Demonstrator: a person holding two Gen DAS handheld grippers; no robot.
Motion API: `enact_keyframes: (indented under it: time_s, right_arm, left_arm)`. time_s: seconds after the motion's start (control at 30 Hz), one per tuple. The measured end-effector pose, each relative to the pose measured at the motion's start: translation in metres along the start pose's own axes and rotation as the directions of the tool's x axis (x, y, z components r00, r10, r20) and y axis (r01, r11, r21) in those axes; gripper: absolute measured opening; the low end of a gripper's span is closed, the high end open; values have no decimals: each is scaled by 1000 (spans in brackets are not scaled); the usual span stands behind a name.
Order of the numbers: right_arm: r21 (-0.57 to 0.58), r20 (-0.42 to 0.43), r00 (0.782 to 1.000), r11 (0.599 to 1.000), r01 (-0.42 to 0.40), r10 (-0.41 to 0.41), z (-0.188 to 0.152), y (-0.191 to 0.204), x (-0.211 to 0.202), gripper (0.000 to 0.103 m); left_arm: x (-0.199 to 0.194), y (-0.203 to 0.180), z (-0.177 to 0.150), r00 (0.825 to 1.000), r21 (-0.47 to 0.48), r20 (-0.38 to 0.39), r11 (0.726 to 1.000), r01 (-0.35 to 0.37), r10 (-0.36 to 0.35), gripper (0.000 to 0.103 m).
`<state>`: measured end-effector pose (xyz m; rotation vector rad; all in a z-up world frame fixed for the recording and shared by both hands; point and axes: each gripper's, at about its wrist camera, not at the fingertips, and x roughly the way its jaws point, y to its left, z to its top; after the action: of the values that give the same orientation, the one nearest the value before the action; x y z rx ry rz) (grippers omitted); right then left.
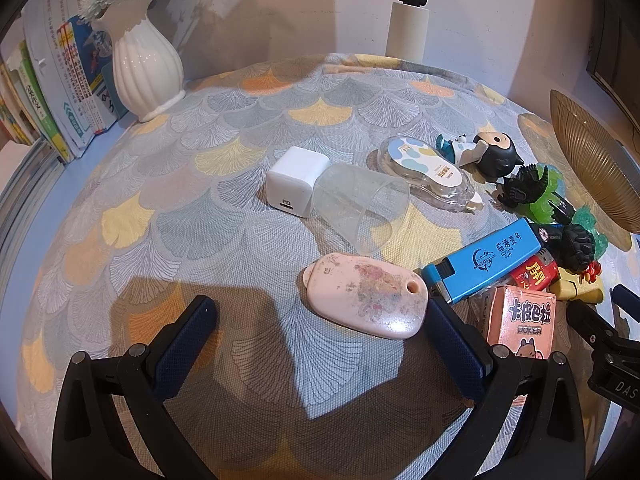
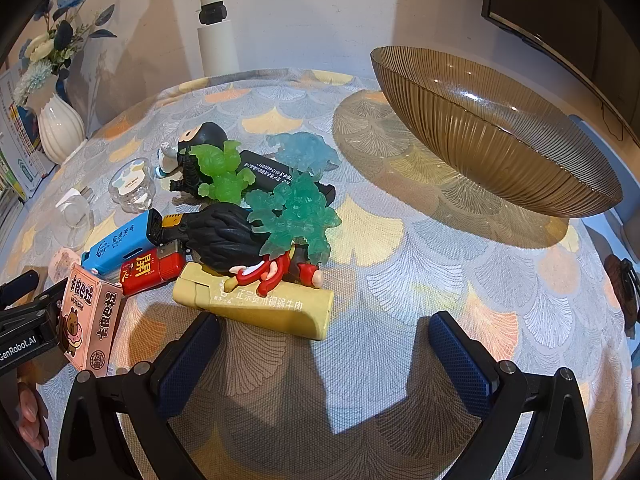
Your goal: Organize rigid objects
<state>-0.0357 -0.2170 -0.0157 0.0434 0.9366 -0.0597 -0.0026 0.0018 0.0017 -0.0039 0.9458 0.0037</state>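
My left gripper hangs open over the cloth, with a worn pink oval case just ahead of its right finger. Beyond lie a clear cup on its side, a white charger cube and a correction-tape dispenser. My right gripper is open too, empty, just short of a yellow lighter. Behind it is a pile: blue lighter, red lighter, black figure, teal figure, green figure, pink card box.
A ribbed amber glass bowl stands at the right. A white vase with flowers and upright books line the back left. A white pole rises at the wall. Open cloth lies between the pile and the bowl.
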Motion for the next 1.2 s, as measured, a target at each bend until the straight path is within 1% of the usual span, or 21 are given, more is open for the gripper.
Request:
enact_keyframes:
  time_s: [0.33,0.57,0.63,0.7,0.73,0.77,0.8,0.9,0.97,1.0,1.07,1.1,1.13,1.17,1.2]
  right_arm:
    - [0,0,1000,1000,0,0,0,0,0,103]
    - [2,-3,1000,1000,2,-2,4,2,3,103]
    - [-4,-19,1000,1000,-5,5,5,1,3,103]
    - [-25,-69,997,999,-39,37,9,0,-2,103]
    - [-52,-100,994,997,-57,52,5,-1,-3,103]
    - [-60,-112,992,996,-71,63,4,-2,-3,103]
    - [-43,-114,991,996,-74,69,3,-4,-4,103]
    - [-69,-83,995,996,-53,48,-4,0,-6,103]
    - [-73,-87,995,995,-62,56,-4,-1,-7,103]
    - [-81,-89,994,994,-67,59,-4,-2,-8,103]
    - [-76,-67,995,993,-85,80,-6,-6,-13,102]
    - [-73,-26,993,991,-113,111,-8,-8,-22,101]
    - [-77,33,990,988,-134,137,-11,-9,-34,101]
    - [-85,92,985,987,-137,145,-12,-9,-45,101]
    - [-99,175,974,986,-130,146,-13,-9,-60,101]
  left_arm:
    - [2,0,0,1000,-1,0,1000,1,-1,103]
    - [1,-1,-1,1000,-16,-18,1000,-5,5,103]
    - [-1,-1,-3,1000,-13,-29,1000,-2,2,103]
    - [-5,-1,-7,999,-5,-38,1000,1,-1,103]
    - [-6,-1,-8,999,0,-40,1000,2,-2,103]
    - [-7,-1,-9,999,8,-44,1000,4,-4,103]
    - [-8,-2,-9,999,14,-50,1000,6,-6,103]
    - [-10,-2,-10,998,24,-61,1000,8,-6,103]
    - [-14,0,-12,999,25,-50,1000,16,-15,103]
    - [-19,1,-13,999,22,-32,1000,20,-19,103]
    - [-32,2,-16,999,28,22,999,25,-26,102]
    - [-41,2,-18,998,39,62,999,30,-32,102]
    - [-48,1,-19,995,51,95,998,31,-36,102]
    - [-58,1,-20,989,60,140,998,32,-40,102]
    - [-66,0,-21,981,66,185,997,39,-51,103]
